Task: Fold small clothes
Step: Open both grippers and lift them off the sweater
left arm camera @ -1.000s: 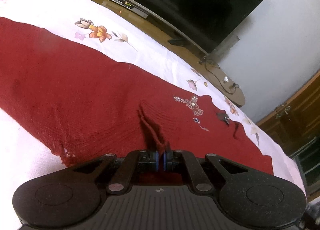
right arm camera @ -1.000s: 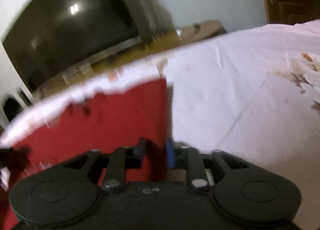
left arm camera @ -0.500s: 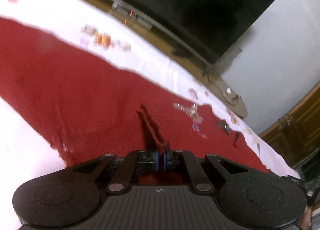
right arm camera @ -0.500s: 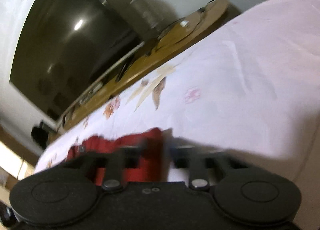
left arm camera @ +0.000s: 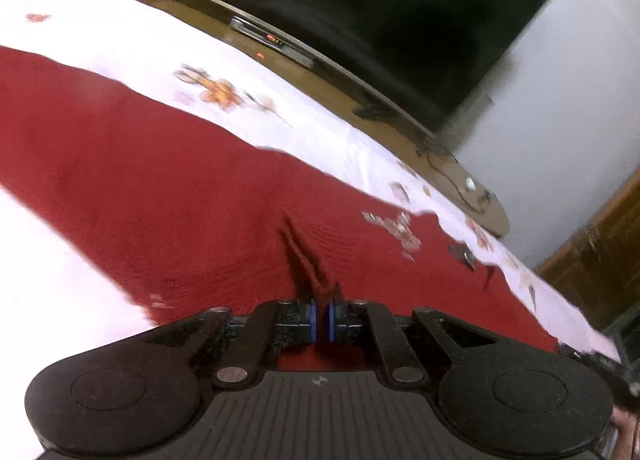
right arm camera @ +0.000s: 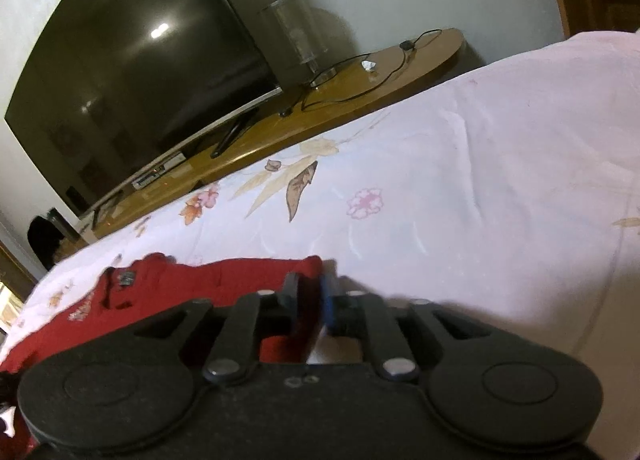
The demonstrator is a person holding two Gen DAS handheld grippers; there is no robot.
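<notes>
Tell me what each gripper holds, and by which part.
Left gripper: shut on a pinched-up ridge of the red knit garment. Right gripper: fingers have just been opening, straddling the garment's corner edge; no grip visible.

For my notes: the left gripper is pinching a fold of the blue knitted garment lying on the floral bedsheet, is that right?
Not quite: the garment is red, not blue, as the left wrist view shows. The left gripper does pinch a fold of it on the floral bedsheet.
</notes>
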